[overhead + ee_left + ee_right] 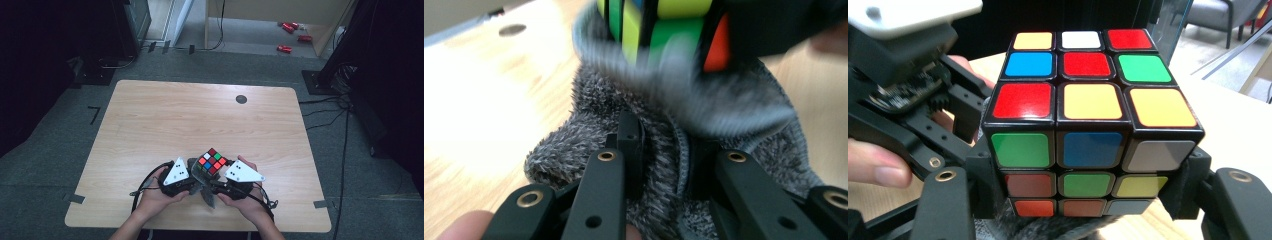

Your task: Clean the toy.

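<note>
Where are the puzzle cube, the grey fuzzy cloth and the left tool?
puzzle cube [1091, 100], right gripper view, yellow sticker on its top face
grey fuzzy cloth [574, 145], left gripper view, bunched left fold
left tool [663, 157], left gripper view, between its fingertips

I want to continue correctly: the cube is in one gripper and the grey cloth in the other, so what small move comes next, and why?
Probably rub the grey cloth, pinched in the left gripper, along the cube's lower side: the right gripper clamps the cube, and the cloth already lies beneath it.
</note>
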